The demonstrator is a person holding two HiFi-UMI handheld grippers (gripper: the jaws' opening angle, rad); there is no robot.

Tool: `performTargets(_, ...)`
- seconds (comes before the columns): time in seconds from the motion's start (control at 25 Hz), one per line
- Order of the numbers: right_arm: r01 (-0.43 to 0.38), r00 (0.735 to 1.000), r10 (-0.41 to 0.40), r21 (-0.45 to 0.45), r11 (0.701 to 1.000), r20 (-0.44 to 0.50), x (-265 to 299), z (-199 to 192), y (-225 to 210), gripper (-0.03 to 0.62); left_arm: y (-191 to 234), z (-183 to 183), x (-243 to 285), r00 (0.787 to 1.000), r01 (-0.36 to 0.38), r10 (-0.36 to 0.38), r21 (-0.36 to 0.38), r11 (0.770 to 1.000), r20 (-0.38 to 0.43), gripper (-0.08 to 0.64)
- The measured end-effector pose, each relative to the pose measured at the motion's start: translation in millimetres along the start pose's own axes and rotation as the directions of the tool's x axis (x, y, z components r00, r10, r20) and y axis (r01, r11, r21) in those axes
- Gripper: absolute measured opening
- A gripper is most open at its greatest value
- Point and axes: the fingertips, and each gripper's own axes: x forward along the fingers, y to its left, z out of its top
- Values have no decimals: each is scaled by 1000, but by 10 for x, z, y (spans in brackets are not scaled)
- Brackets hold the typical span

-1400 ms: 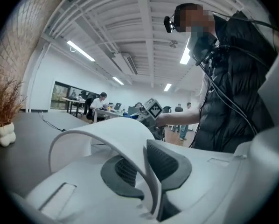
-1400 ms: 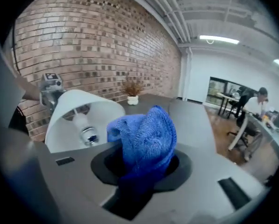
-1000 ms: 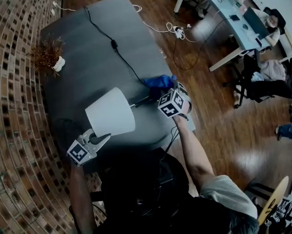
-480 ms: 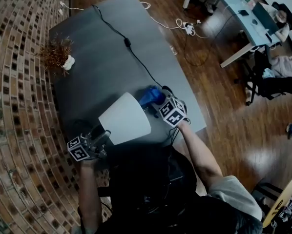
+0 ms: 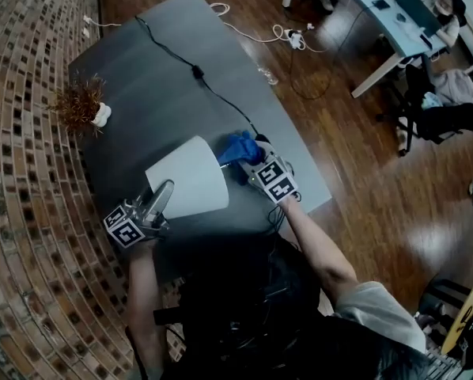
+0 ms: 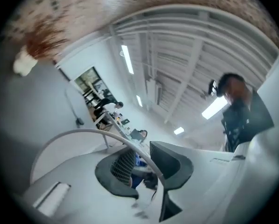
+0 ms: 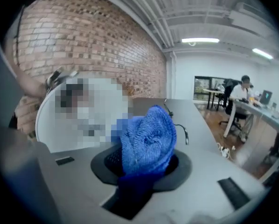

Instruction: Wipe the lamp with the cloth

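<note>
Change noted: the cloth (image 5: 238,145), well apart from the lamp (image 5: 195,195) a second ago, has come in to its right-hand side and now touches the white shade (image 5: 181,179). Your left gripper (image 5: 164,192) has come up from below the shade to its near rim.

Lamp: it stands at the near end of the table (image 5: 165,70), with the shade tipped rather than upright. The stem and base are hidden behind the shade and the cloth. Its black cable (image 5: 197,74) runs away across the table top.

Cloth: blue and bunched, it is clamped in your right gripper (image 5: 251,163). Those jaws are closed tight on it, and the wad bulges out ahead of the pads toward the shade.

Left gripper: its jaws have just been closing, and the thin rim of the shade runs between them. They stand narrowly apart and appear to bear on that rim.

Assessment: the shade looks braced on one side and the cloth is in contact on the other, so I judge the wiping to be at its start. The hold is on a thin edge, so the shade may flex or swing if you press hard.

Containers: there is only one, a small white pot (image 5: 100,115) at the table's left edge, well apart from the lamp. It holds a dry, rust-brown spiky plant (image 5: 78,100), and I see nothing else in it.
</note>
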Motion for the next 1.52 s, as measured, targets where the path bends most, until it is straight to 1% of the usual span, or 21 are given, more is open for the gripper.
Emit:
performTargets(0.08, -63, 994, 46, 168, 984, 101, 4, 290, -26, 115, -84, -30, 76, 997, 40, -28, 169, 985, -72, 85)
performTargets(0.12, -148, 980, 102, 276, 950, 173, 30, 443, 30, 115, -84, -63, 77, 995, 53, -35, 205, 977, -93, 83)
performTargets(0.16, -247, 958, 166, 377, 893, 236, 89, 554, 134, 114, -64, -100, 53, 994, 59, -38, 219, 974, -101, 83)
performTargets(0.2, -326, 937, 224, 445, 834, 267, 183, 591, 271, 114, -29, -139, 9, 994, 57, -35, 220, 974, -103, 81)
performTargets(0.24, -359, 930, 270, 463, 810, 250, 298, 546, 419, 115, 11, -179, -48, 994, 48, -26, 218, 975, -103, 77)
performTargets(0.28, -348, 937, 294, 427, 835, 188, 402, 446, 554, 114, 47, -220, -111, 995, 34, -12, 219, 975, -102, 75)
performTargets(0.32, -309, 951, 291, 346, 886, 105, 464, 341, 654, 114, 64, -259, -166, 995, 23, 0, 223, 974, -104, 71)
performTargets(0.36, -262, 964, 264, 247, 933, 25, 475, 265, 703, 113, 53, -294, -198, 994, 20, 5, 229, 973, -108, 66)
performTargets(0.44, -179, 977, 185, 69, 981, -101, 405, 192, 647, 112, -4, -338, -194, 993, 29, 0, 248, 968, -115, 64)
performTargets(0.56, -135, 977, 116, -99, 986, -179, 290, 129, 495, 114, -47, -370, -165, 994, 36, -8, 267, 963, -106, 63)
performTargets(0.72, -50, 988, 43, -42, 998, -149, 175, 68, 157, 114, -106, -451, -171, 995, 40, -12, 277, 960, -101, 63)
performTargets(0.8, 16, 977, -45, -138, 990, -209, 135, -94, -92, 114, -115, -477, -178, 995, 43, -16, 278, 960, -101, 63)
performTargets(0.88, 11, 960, -115, -373, 928, -257, 125, -228, -199, 114, -107, -476, -195, 996, 41, -15, 277, 960, -93, 63)
performTargets(1.0, -12, 936, -237, -694, 720, -262, -3, -303, -396, 114, -102, -455, -186, 997, 37, -15, 279, 959, -82, 63)
performTargets(1.08, -3, 933, -284, -793, 610, -222, -158, -294, -470, 114, -118, -467, -148, 996, 39, -15, 287, 957, -86, 63)
performTargets(1.12, 30, 928, -318, -812, 583, -194, -255, -283, -503, 114, -130, -480, -127, 996, 40, -14, 293, 955, -91, 63)
performTargets(1.16, 85, 918, -362, -810, 580, -163, -363, -257, -547, 115, -138, -488, -112, 995, 39, -11, 301, 953, -95, 63)
performTargets(1.2, 152, 904, -406, -786, 600, -135, -471, -212, -595, 115, -134, -488, -103, 995, 37, -7, 311, 950, -97, 63)
performTargets(1.28, 262, 885, -450, -673, 691, -118, -620, -135, -659, 115, -99, -460, -94, 995, 33, 1, 332, 943, -103, 64)
performTargets(1.4, 305, 913, -392, -448, 841, -114, -639, -17, -647, 115, -39, -337, -38, 992, 45, 0, 365, 930, -122, 67)
performTargets(1.52, 370, 920, -389, -224, 901, -46, -774, 118, -765, 115, 77, -215, 7, 992, 22, 19, 321, 947, -123, 72)
